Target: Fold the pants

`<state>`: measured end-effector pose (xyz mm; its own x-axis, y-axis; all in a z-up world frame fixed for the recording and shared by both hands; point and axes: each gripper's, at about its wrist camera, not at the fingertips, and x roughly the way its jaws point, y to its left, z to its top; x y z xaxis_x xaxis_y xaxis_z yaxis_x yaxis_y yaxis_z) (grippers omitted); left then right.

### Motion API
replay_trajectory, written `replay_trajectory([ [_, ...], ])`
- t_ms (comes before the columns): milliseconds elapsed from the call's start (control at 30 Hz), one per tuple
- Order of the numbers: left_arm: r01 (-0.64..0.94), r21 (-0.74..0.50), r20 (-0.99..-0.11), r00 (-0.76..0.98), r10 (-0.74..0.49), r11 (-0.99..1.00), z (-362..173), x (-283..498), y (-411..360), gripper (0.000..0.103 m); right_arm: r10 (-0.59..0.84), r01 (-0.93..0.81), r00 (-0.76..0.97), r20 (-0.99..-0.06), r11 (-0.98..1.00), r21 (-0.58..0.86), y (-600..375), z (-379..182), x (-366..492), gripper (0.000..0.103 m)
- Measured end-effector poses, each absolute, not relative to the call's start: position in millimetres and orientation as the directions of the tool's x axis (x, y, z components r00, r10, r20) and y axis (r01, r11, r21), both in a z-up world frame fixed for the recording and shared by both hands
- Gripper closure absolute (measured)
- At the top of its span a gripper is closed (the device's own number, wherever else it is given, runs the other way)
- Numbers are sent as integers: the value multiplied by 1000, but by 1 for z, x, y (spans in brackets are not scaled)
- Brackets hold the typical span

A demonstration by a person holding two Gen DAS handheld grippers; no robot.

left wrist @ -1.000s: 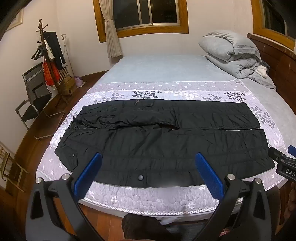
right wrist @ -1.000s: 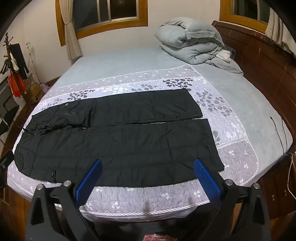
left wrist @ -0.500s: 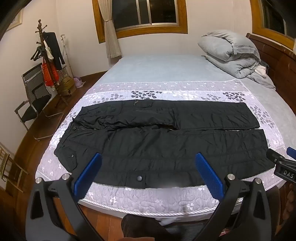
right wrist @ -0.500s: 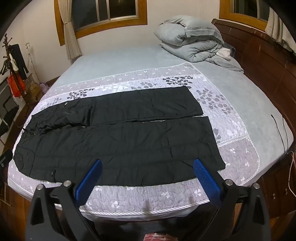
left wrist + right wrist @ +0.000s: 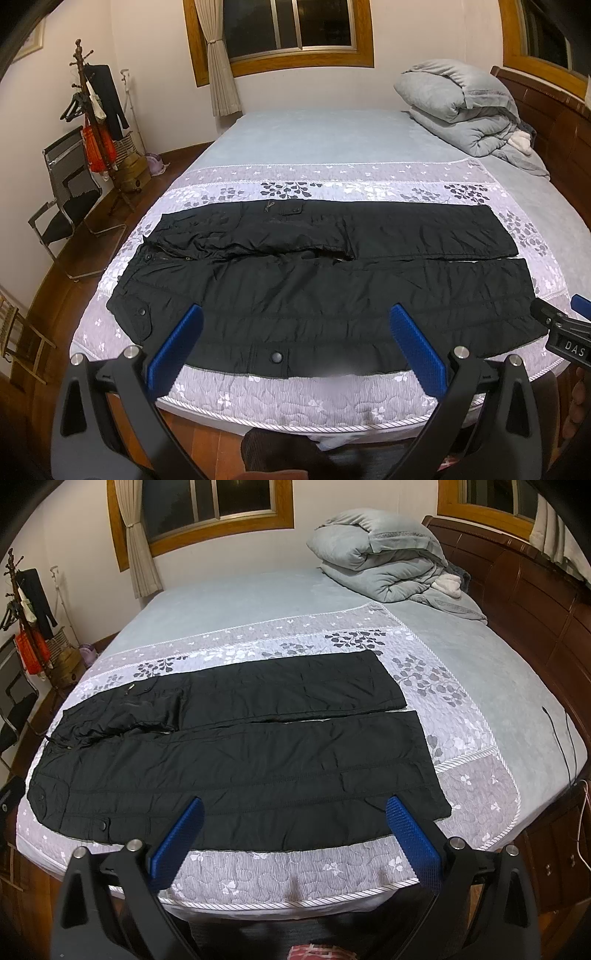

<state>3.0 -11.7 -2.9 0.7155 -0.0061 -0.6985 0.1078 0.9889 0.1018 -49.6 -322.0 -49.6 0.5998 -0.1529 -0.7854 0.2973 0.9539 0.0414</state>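
Both grippers, left (image 5: 295,325) and right (image 5: 293,818), spread wide, empty. Pants (image 5: 236,764) lie flat just ahead, unfolded, on bed (image 5: 295,871); window (image 5: 288,26) beyond.

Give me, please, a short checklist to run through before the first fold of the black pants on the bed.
1. Black pants spread flat, legs side by side: ok.
2. Left gripper open, holding nothing: ok.
3. Right gripper open, holding nothing: ok.
4. Nothing lying on the pants: ok.
5. Grey duvet at the far end of the bed, apart from the pants: ok.
6. Waist area smooth: not ok, the far side is rumpled near the fly.
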Motion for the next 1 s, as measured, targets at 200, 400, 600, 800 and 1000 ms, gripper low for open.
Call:
replay_trajectory([
  [200, 105, 101, -697, 717, -5, 989, -2, 3, -13, 3, -152, 296, 599, -786, 954, 41, -322, -49, -49, 3],
  [400, 105, 101, -697, 717, -5, 989, 0, 5, -12, 2, -156, 299, 599, -786, 953, 39, -321, -48, -48, 3],
  [600, 104, 102, -696, 718, -4, 989, 0, 5, -12, 3, -154, 298, 600, -785, 954, 40, -321, -48, -48, 3],
  [800, 104, 105, -699, 715, -1, 989, 0, 6, -12, 3, -155, 299, 599, -785, 954, 40, -321, -47, -47, 3],
  [1000, 101, 101, -701, 713, -1, 990, -2, 9, -8, 3, -154, 298, 601, -784, 954, 41, -321, -47, -48, 3],
])
